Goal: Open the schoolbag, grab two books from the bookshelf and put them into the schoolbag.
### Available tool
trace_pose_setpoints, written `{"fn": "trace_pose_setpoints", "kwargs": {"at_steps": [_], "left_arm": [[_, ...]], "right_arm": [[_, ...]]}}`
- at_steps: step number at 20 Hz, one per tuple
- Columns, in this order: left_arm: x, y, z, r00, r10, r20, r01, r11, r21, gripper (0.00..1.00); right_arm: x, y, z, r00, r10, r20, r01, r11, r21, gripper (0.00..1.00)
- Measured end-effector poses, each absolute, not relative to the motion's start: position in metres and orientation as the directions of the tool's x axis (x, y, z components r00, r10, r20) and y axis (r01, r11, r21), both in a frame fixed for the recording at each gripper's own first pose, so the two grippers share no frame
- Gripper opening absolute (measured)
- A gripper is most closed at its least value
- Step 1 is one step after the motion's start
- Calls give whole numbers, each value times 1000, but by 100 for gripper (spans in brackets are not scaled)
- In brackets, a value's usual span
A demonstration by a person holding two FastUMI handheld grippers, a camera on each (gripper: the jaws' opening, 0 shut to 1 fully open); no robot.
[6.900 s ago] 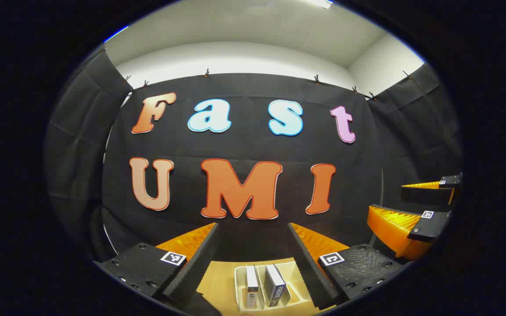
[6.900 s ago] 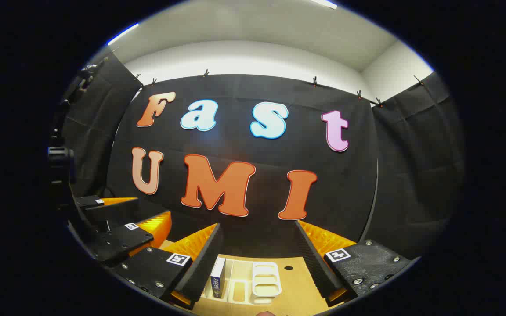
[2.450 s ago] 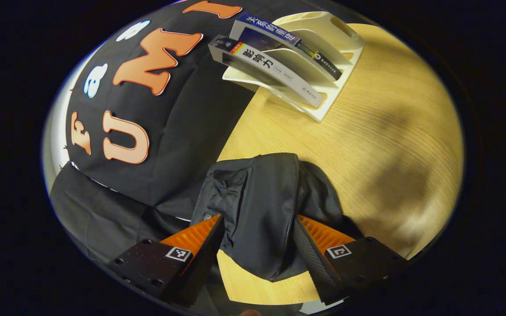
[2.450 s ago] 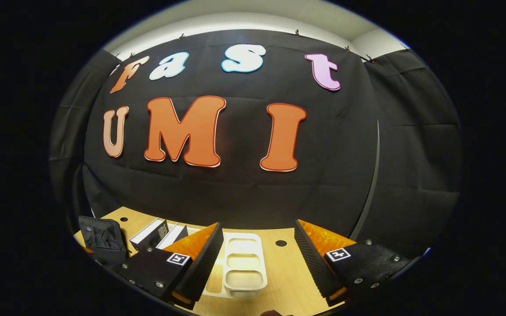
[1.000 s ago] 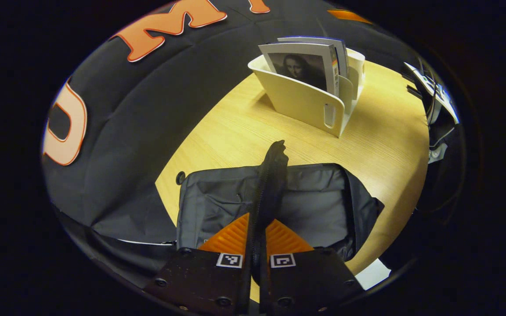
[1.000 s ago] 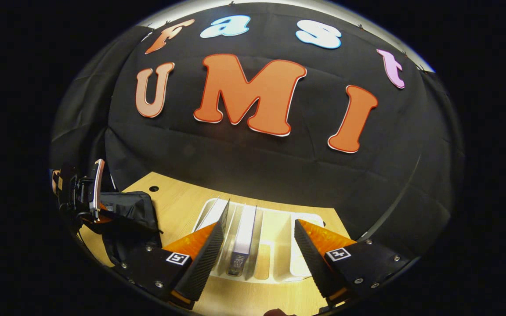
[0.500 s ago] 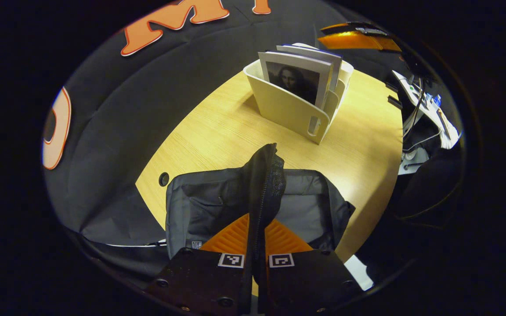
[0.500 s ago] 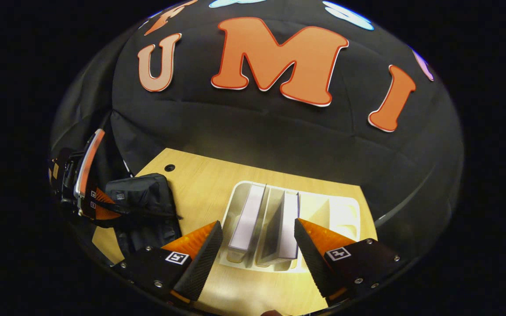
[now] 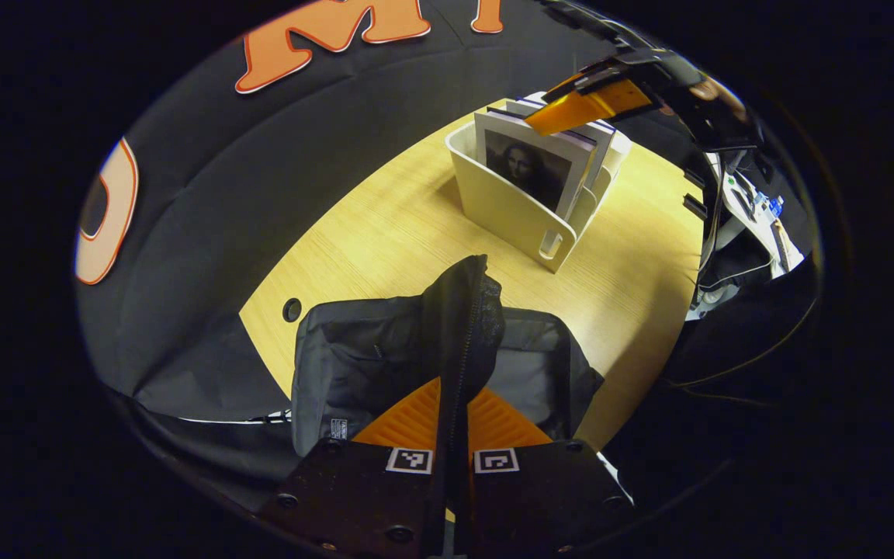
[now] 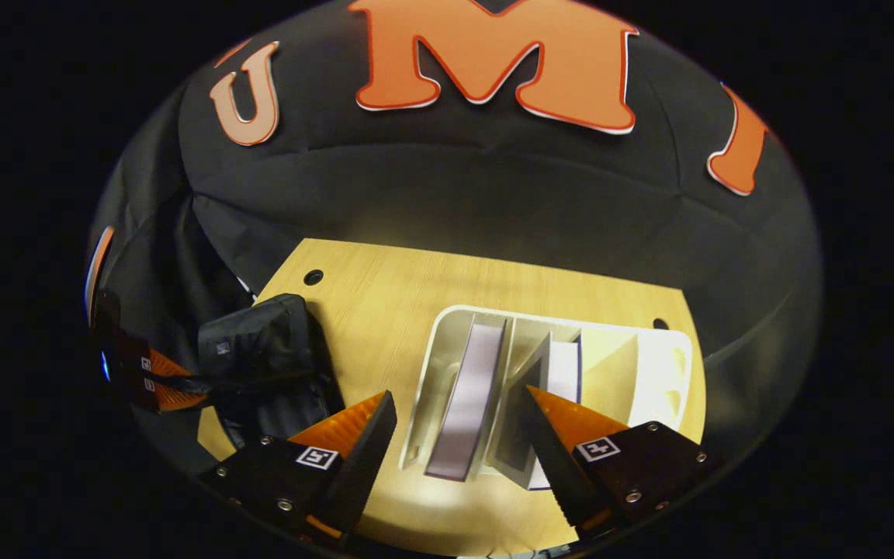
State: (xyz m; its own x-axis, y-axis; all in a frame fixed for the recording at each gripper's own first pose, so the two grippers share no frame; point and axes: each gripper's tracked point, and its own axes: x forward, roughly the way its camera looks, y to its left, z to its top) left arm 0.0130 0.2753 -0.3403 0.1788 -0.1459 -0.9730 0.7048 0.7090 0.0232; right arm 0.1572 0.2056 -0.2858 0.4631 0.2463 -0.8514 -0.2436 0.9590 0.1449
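Black fabric: my left gripper [image 9: 451, 435] is clenched on the zipper edge of the schoolbag [image 9: 385, 365], both fingers pressed on a raised fold of cloth at the bottom centre of the left gripper view.
Schoolbag: it lies on the wooden table [image 9: 385, 233], lower centre of the left gripper view, its mouth pulled up into a ridge and grey lining showing on either side. In the right gripper view it sits at the lower left [image 10: 268, 341], with my left gripper [image 10: 154, 380] at its left edge.
Bookshelf: a cream file rack [image 9: 513, 206] stands upper right of centre in the left gripper view, well apart from the schoolbag. In the right gripper view I look down into its slots [image 10: 633, 365] at lower centre.
Books: two stand upright in the rack. The first book [image 10: 469, 404] is in the leftmost slot, between my right fingers; the second book [image 10: 563, 373] is in the next slot, just beside my right-hand finger. In the left gripper view the nearer one shows a portrait cover [image 9: 528, 167].
Right gripper: my right gripper [image 10: 455, 442] is released, fingers spread wide above the rack and touching neither book that I can tell. In the left gripper view it hangs [image 9: 579, 109] over the tops of the books, at the upper right.
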Motion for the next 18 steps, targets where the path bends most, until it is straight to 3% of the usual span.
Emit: {"fn": "trace_pose_setpoints", "kwargs": {"at_steps": [3, 5, 8, 11, 12, 13, 14, 15, 16, 18], "left_arm": [[13, 275, -336, 175, -134, -975, 709, 704, 31, 6], [13, 271, -333, 168, -126, -978, 713, 700, 33, 6], [14, 269, -332, 149, -139, -979, 694, 720, 4, 6], [17, 269, -332, 144, -145, -979, 670, 743, -12, 5], [15, 269, -332, 141, -150, -979, 666, 746, -19, 5], [14, 269, -332, 139, -152, -978, 664, 748, -22, 5], [15, 268, -333, 139, -157, -978, 662, 749, -26, 6], [15, 267, -334, 141, -156, -978, 660, 751, -25, 6], [14, 267, -334, 138, -158, -978, 656, 755, -29, 6], [14, 268, -337, 134, -163, -977, 650, 759, -38, 6]], "right_arm": [[168, 203, -304, 410, 215, -886, -243, 962, 121, 91], [173, 205, -318, 361, 218, -907, -211, 966, 148, 81], [171, 208, -336, 279, 209, -937, -156, 973, 170, 61], [174, 208, -352, 249, 158, -956, -155, 980, 122, 47], [176, 208, -358, 243, 145, -959, -157, 982, 109, 36], [176, 207, -363, 235, 127, -964, -155, 984, 92, 45], [177, 205, -367, 228, 114, -967, -149, 985, 81, 43], [177, 205, -368, 224, 112, -968, -130, 988, 84, 51], [178, 206, -368, 215, 121, -969, -114, 989, 98, 41], [174, 204, -364, 196, 132, -972, -98, 989, 114, 39]]}}
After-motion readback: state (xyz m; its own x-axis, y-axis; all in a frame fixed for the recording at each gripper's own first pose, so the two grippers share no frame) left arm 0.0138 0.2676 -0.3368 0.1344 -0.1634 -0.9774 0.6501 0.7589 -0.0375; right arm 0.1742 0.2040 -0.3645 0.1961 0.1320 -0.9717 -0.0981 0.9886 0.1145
